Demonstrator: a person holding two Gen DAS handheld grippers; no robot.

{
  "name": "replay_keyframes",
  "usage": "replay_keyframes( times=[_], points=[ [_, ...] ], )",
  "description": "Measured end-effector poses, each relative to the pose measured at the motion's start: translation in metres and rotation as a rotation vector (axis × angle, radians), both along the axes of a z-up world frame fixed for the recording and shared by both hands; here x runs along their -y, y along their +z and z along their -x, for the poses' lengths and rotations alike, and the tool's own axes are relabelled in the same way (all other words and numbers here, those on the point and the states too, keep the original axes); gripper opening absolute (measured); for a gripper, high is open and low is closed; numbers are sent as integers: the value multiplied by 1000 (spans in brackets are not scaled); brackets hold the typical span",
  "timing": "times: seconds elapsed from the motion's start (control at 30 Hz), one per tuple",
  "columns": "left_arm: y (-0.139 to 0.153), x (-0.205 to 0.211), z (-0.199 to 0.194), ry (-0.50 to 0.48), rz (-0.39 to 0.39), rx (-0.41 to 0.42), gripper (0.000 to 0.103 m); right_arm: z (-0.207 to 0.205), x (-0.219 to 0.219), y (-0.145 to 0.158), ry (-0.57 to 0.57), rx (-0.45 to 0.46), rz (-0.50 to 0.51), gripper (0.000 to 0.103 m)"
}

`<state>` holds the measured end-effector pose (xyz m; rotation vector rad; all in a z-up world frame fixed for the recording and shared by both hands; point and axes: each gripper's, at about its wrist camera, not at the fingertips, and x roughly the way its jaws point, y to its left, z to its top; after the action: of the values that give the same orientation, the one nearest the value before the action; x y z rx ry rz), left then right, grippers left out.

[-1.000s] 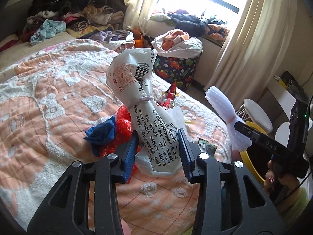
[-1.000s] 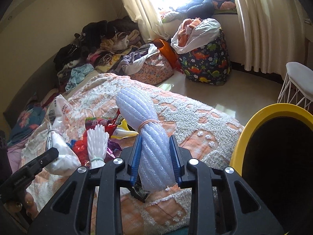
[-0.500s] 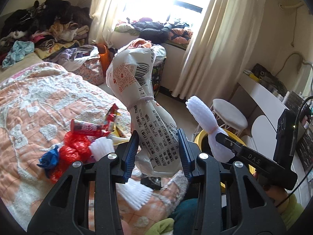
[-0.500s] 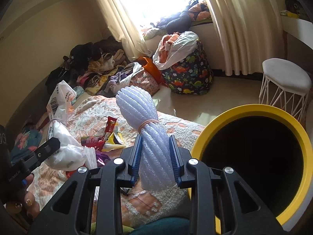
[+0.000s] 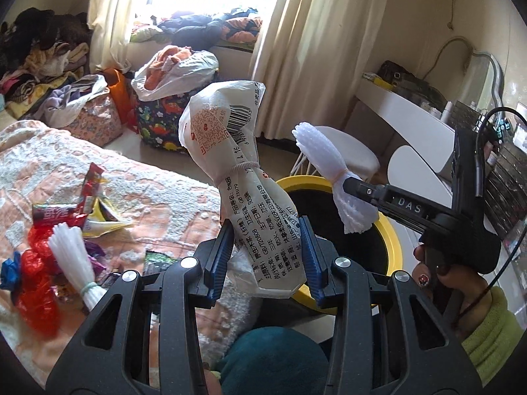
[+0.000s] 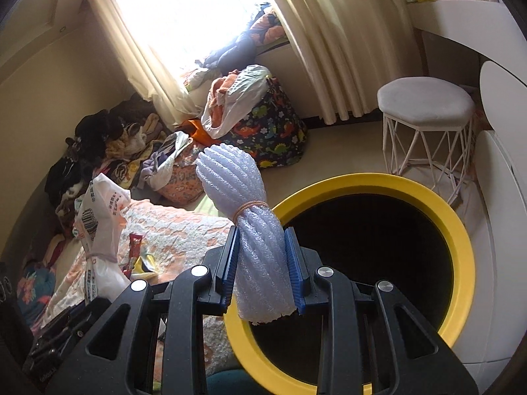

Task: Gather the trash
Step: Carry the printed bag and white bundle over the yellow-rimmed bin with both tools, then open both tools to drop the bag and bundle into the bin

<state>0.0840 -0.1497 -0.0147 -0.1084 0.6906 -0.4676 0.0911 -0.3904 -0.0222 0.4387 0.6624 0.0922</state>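
My left gripper is shut on a white printed plastic bag tied with a band, held upright near the yellow-rimmed black bin. My right gripper is shut on a bluish-white foam roll bound with a rubber band, at the near left rim of the bin. The foam roll and right gripper also show in the left wrist view over the bin. The bag shows in the right wrist view at left.
Loose wrappers, red plastic and a white foam bundle lie on the orange bedspread. A white stool, a dinosaur-print bag, clothes piles, curtains and a white desk surround the bin.
Both grippers have swung right, away from the bed and toward the bin, each still holding its piece. The bin now fills more of both views.
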Motion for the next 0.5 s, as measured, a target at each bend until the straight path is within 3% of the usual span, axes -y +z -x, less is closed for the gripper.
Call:
replay_keyframes(
  times=[0.5],
  points=[
    [-40, 57, -14, -121, -43, -94, 32, 0, 62, -28, -162, -97, -63, 27]
  ],
)
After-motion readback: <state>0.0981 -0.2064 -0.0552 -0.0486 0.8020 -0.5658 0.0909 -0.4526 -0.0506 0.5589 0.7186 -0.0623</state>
